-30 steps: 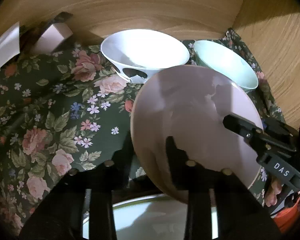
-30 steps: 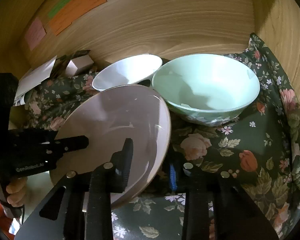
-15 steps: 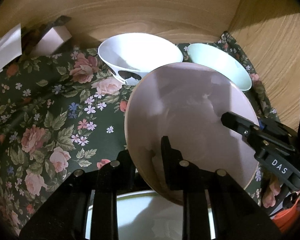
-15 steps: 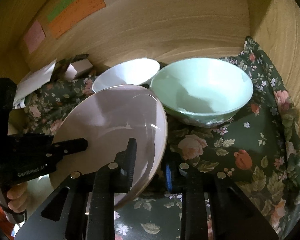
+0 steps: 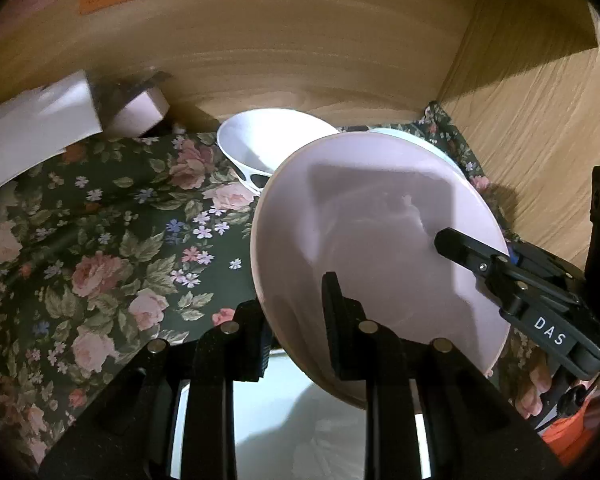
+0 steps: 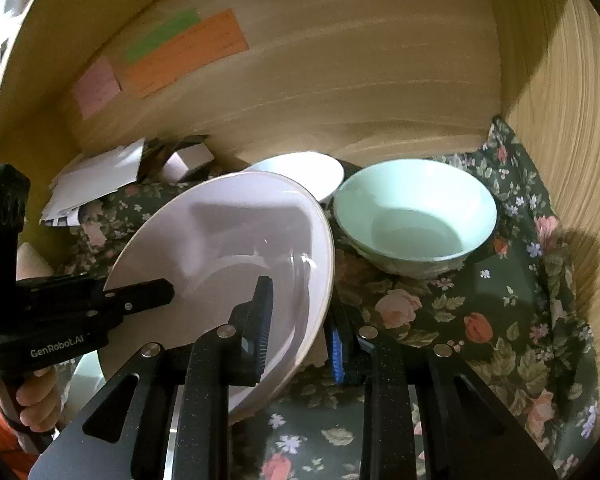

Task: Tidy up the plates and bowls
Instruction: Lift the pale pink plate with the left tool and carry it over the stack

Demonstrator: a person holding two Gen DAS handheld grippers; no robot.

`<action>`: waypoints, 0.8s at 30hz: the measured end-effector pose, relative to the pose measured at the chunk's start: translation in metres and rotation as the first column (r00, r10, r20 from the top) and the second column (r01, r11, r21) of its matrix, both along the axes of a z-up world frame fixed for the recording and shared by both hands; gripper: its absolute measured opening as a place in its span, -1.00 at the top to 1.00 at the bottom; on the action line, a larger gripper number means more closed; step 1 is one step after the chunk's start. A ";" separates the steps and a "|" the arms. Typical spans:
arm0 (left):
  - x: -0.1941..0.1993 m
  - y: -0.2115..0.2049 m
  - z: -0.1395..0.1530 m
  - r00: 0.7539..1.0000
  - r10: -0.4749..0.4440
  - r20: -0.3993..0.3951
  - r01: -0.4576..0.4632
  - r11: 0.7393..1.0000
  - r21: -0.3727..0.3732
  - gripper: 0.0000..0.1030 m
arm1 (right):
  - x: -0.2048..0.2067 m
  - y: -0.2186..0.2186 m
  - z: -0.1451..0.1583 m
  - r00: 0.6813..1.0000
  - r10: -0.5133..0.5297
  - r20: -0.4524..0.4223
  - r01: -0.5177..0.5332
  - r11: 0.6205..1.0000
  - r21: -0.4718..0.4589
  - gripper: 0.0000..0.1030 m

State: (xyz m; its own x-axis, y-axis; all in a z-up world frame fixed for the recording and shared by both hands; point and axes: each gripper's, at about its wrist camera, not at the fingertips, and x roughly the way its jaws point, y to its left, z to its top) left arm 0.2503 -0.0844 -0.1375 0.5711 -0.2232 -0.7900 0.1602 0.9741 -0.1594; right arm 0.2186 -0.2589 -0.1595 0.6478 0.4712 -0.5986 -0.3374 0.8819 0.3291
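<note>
A pale pink plate [image 5: 380,236] is held tilted in the air by both grippers. My left gripper [image 5: 296,320] is shut on its near left rim. My right gripper [image 6: 300,320] is shut on its right rim, and the plate shows in the right wrist view [image 6: 228,240]. A white bowl [image 5: 268,148] and a mint green bowl [image 6: 416,216] stand on the floral cloth by the back wall. A pale plate [image 5: 300,432] lies below the pink one, mostly hidden by my left gripper.
The floral cloth [image 5: 100,240] covers the shelf floor. Wooden walls close the back [image 6: 340,80] and the right side [image 6: 572,160]. White papers [image 5: 32,132] and a small box [image 5: 140,108] lie at the back left.
Both grippers have lifted the pink plate up and back toward me. The bowls now look smaller and farther off. The grips have not changed.
</note>
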 end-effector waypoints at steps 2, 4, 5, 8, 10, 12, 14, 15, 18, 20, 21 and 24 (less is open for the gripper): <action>-0.005 0.004 0.003 1.000 0.005 0.007 -0.005 1.000 -0.006 0.56 | -0.003 0.003 0.003 1.000 0.003 0.006 -0.003 1.000 0.000 0.57; -0.010 0.009 0.006 1.000 0.012 0.017 -0.011 1.000 -0.013 0.56 | -0.006 0.006 0.007 1.000 0.009 0.009 -0.009 1.000 0.002 0.57; -0.014 0.012 0.008 1.000 0.013 0.023 -0.013 1.000 -0.016 0.56 | -0.009 0.008 0.008 1.000 0.012 0.013 -0.012 1.000 0.003 0.57; -0.023 0.020 0.014 0.999 0.023 0.045 -0.022 1.000 -0.022 0.56 | -0.016 0.016 0.014 0.999 0.020 0.034 -0.019 1.000 -0.004 0.57; -0.030 0.027 0.018 0.998 0.031 0.059 -0.030 0.999 -0.026 0.56 | -0.020 0.022 0.018 0.999 0.028 0.045 -0.028 1.000 -0.009 0.57; -0.037 0.034 0.020 0.997 0.039 0.069 -0.037 0.999 -0.030 0.56 | -0.024 0.027 0.021 0.998 0.037 0.053 -0.036 0.999 -0.011 0.57; -0.045 0.042 0.023 0.996 0.048 0.080 -0.045 0.998 -0.033 0.56 | -0.027 0.032 0.024 0.997 0.048 0.059 -0.047 0.999 -0.009 0.57; -0.048 0.046 0.023 0.995 0.051 0.084 -0.048 0.998 -0.034 0.56 | -0.028 0.035 0.026 0.997 0.052 0.062 -0.052 0.999 -0.008 0.57; -0.058 0.058 0.026 0.994 0.066 0.092 -0.063 0.997 -0.037 0.56 | -0.034 0.046 0.029 0.995 0.070 0.074 -0.069 0.998 -0.011 0.57; -0.065 0.067 0.027 0.992 0.081 0.099 -0.077 0.996 -0.039 0.56 | -0.038 0.053 0.031 0.993 0.082 0.081 -0.081 0.997 -0.012 0.57; -0.068 0.070 0.027 0.991 0.087 0.101 -0.084 0.996 -0.039 0.56 | -0.039 0.058 0.032 0.992 0.090 0.084 -0.090 0.996 -0.012 0.57; -0.081 0.085 0.029 0.987 0.116 0.114 -0.112 0.993 -0.047 0.56 | -0.045 0.071 0.033 0.989 0.115 0.088 -0.114 0.993 -0.018 0.57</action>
State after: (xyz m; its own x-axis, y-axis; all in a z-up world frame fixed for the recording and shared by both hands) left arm 0.1691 0.0003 -0.1081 0.6817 -0.1815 -0.7087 0.0682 0.9803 -0.1855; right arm 0.1733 -0.1875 -0.1267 0.6410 0.5382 -0.5473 -0.4638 0.8397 0.2825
